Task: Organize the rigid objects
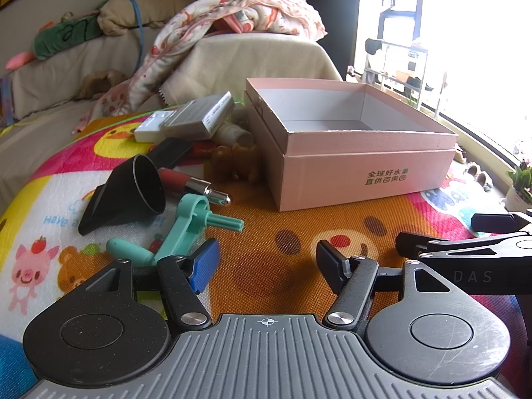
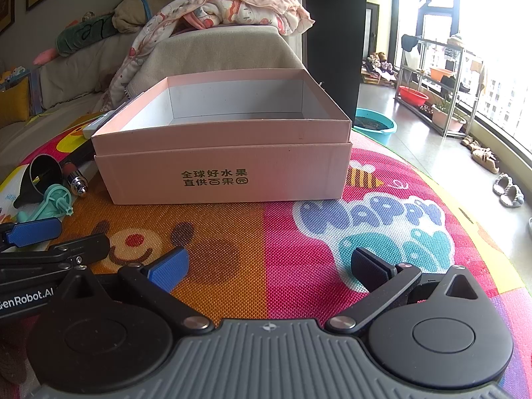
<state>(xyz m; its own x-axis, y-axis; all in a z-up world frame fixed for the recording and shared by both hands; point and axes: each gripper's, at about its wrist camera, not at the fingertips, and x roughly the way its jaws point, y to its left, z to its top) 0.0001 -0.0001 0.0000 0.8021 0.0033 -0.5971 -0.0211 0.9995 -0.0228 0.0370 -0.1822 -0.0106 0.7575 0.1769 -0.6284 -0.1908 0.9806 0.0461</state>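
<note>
An open pink cardboard box (image 1: 359, 166) with an empty white inside stands on the colourful play mat; it fills the middle of the right wrist view (image 2: 229, 166). Left of it lies a pile: a black funnel-shaped part (image 1: 133, 193), a teal plastic crank (image 1: 186, 229), a red and silver pen-like tube (image 1: 196, 186), a grey flat box (image 1: 202, 116), a white box (image 1: 149, 128) and a brown toy (image 1: 236, 163). My left gripper (image 1: 267, 262) is open, low over the mat, just right of the crank. My right gripper (image 2: 267, 267) is open and empty in front of the box.
The round play mat (image 2: 299, 232) covers a low table. A covered sofa with a blanket (image 1: 239, 10) and plush toys stands behind. To the right are bare floor, a teal basin (image 2: 375, 126), a metal rack (image 2: 432, 93) and slippers.
</note>
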